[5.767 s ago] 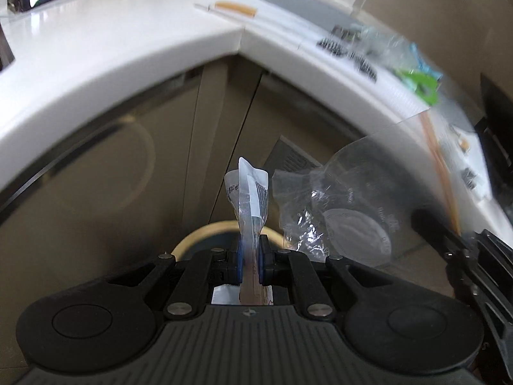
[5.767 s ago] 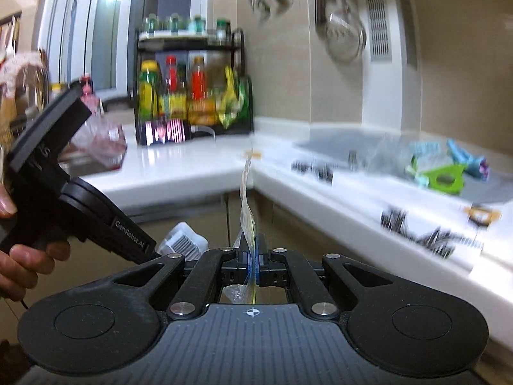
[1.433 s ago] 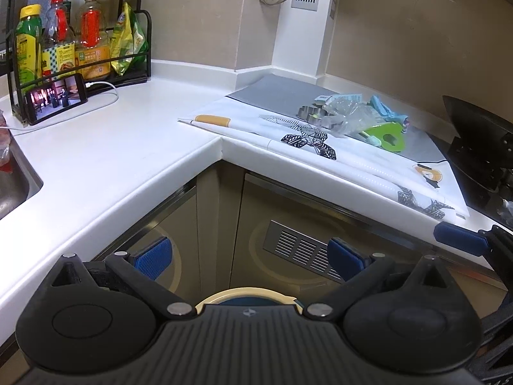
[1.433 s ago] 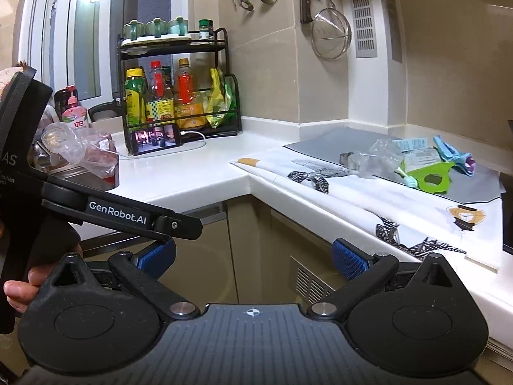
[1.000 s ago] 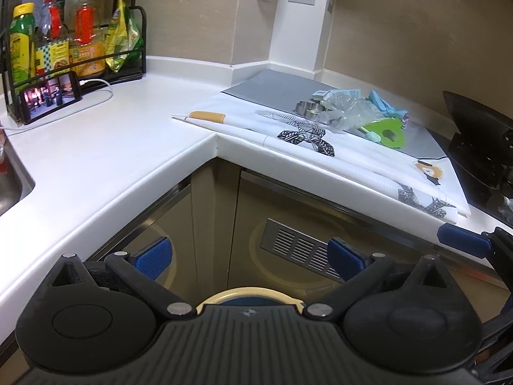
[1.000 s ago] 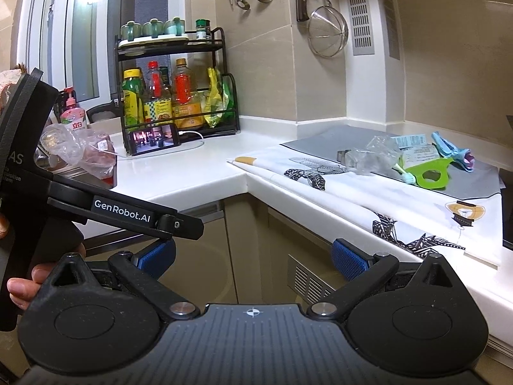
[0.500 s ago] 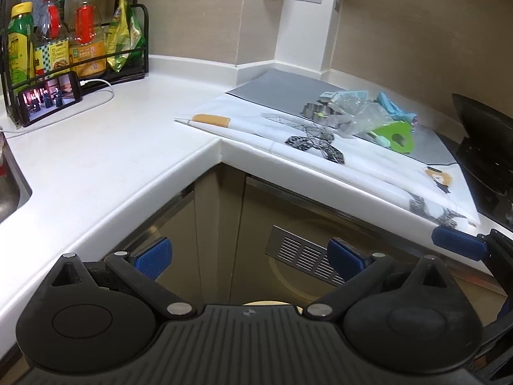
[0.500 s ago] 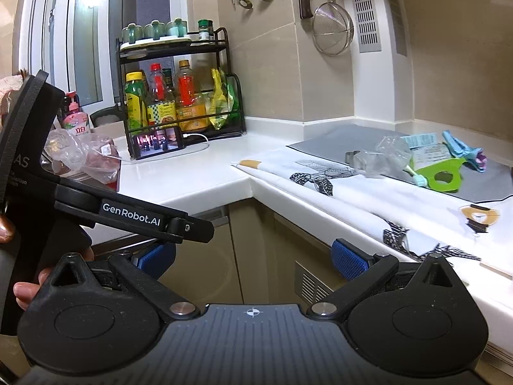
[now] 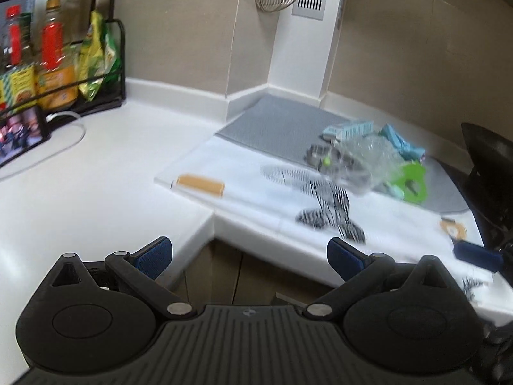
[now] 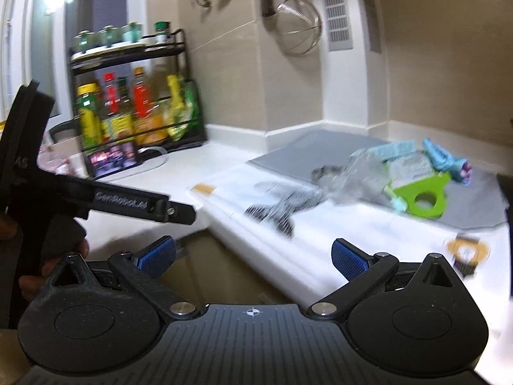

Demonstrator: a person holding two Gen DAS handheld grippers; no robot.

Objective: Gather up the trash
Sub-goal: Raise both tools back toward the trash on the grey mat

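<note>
A: L→R. Rack of bottles at far left on the white table, phone propped in front of it.

B: Tongs?

A: Left tongs spread wide apart, nothing between the pads, hanging over the table's corner edge. Right tongs same: wide apart, empty. Left unit also visible in right wrist view, held in a hand.

B: Trash?

A: On the grey mat at right-rear: crumpled clear plastic, pale blue wrappers, beside a green ring-shaped piece. Well apart from both tongs. Frames blurred, details unclear.
</note>
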